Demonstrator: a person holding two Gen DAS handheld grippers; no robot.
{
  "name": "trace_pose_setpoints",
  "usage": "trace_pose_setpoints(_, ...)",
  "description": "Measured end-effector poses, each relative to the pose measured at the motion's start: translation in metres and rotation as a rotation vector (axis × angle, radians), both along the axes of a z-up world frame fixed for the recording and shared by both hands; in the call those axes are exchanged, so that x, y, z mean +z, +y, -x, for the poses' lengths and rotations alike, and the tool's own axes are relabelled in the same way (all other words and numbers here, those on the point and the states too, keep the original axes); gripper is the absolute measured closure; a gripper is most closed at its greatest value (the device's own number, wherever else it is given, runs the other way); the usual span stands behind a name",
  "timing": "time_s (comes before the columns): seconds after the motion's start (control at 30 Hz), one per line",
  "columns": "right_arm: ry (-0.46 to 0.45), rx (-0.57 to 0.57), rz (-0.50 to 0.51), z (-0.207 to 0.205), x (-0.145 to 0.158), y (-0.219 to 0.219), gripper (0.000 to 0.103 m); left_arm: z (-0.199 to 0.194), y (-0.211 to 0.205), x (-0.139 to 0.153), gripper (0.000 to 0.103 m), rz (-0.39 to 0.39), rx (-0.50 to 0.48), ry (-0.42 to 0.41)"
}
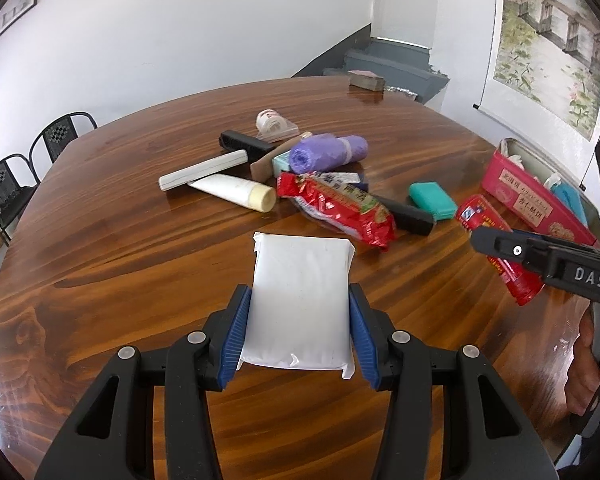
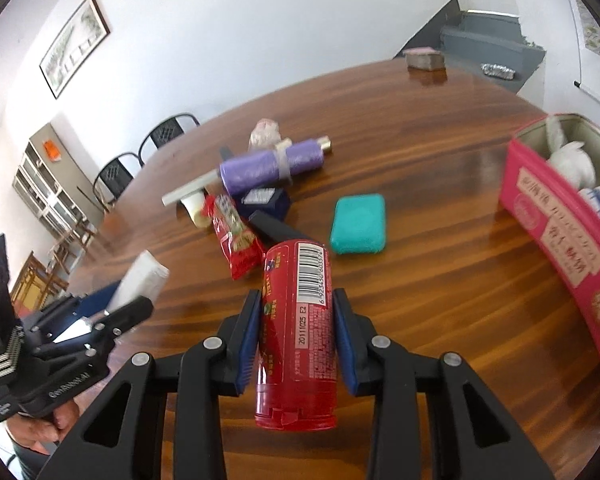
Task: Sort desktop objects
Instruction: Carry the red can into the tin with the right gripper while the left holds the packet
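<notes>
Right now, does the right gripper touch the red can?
Touching. In the right wrist view, both blue pads of the right gripper press the sides of the red can.

Bright daylight glared on the table; fisheye edges bent and darkened, and the right view was slightly blurred.

Take the pink tin as your landmark: bare table runs along its near wall, so you can pass there. Left of the tin, only the teal soap lies in the way. Further left of the tin, a cluster blocks you: purple bag roll, red snack packet, black bar
</notes>
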State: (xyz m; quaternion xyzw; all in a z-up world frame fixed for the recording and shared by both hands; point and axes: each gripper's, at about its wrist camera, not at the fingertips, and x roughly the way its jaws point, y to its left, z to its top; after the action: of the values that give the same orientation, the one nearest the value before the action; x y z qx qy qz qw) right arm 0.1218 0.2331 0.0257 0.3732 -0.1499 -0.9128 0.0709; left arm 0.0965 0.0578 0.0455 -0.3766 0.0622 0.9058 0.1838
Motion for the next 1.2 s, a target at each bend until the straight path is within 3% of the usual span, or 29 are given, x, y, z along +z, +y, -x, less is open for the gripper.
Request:
trace_pose_setpoints(0.33, 0.107, -0.148, -0.005, -0.029, 0.028, 0.047, 0.065, -0.006, 0.036, 0.012, 0.052, -0.022, -0.059, 0.012)
trace_pose_setpoints(0.8, 0.222, -0.443, -0.017, -0.086, 0.055, 0.158, 0.065, -0.024, 0.112, 0.029, 0.052, -0.013, -0.182, 0.039)
trace_pose_setpoints(0.97, 0.230, -0.545, -0.069, -0.099, 0.059, 0.193, 0.065, -0.030, 0.140, 0.032, 0.052, -0.002, -0.232, 0.045)
trace_pose_setpoints(1.2, 0.165, -0.637, -0.129, -0.088, 0.047, 0.231, 0.065, -0.038, 0.166, 0.033, 0.052, 0.001, -0.280, 0.044)
